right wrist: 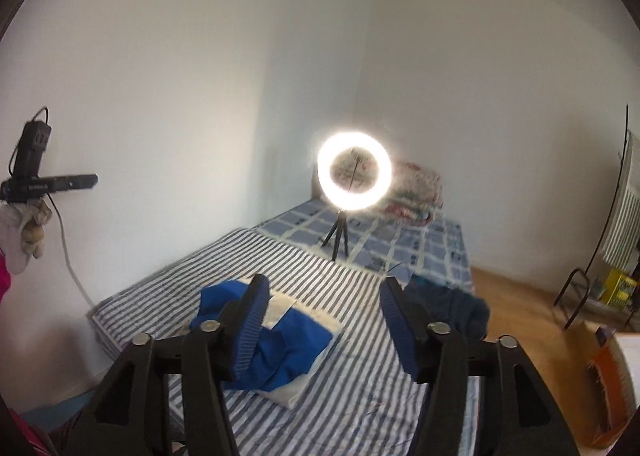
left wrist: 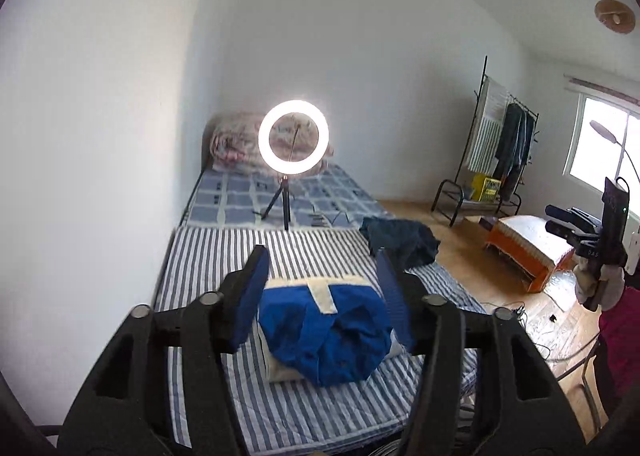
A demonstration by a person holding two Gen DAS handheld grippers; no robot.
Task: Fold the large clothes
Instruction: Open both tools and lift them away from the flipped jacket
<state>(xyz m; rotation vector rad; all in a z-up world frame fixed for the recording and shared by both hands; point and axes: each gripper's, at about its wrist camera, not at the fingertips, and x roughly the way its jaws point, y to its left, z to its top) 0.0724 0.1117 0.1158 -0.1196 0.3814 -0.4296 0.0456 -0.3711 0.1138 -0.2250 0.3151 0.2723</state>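
Folded blue-and-cream garment bundle (left wrist: pixel 324 332) lies on the blue-and-white striped sheet (left wrist: pixel 208 256) covering the near end of the bed, roughly mid-width, closer to the near edge. In the left wrist view its long axis runs across the bed, side to side; cream band along the far edge, rumpled blue cloth bulging toward the camera, one short cream strip lying diagonally on top. In the right wrist view the bundle (right wrist: pixel 280 336) sits tilted, left end further off, right end nearer w/ a cream corner poking out at the bottom.

Left claw (left wrist: pixel 322 284) hangs above the bundle, jaws spread, blue pads either side of it in the picture but clear of the cloth, nothing between them. Right claw (right wrist: pixel 324 316) also spread & empty; bundle appears left of its gap, behind the left finger. In each wrist view the other claw shows at the frame edge, held by a light-gloved hand.

Crumpled dark teal garment (left wrist: pixel 400 240) lies at the bed's right edge, apart from the bundle; its shape is too bunched to give an axis, prob. unfolded. Lit ring light on a small black tripod (left wrist: pixel 293 136) stands further up the bed on the blue checked sheet (left wrist: pixel 248 196), rolled pinkish quilt (left wrist: pixel 236 144) behind it against the wall. Black clothes rack (left wrist: pixel 500 144) stands on the wooden floor at right.
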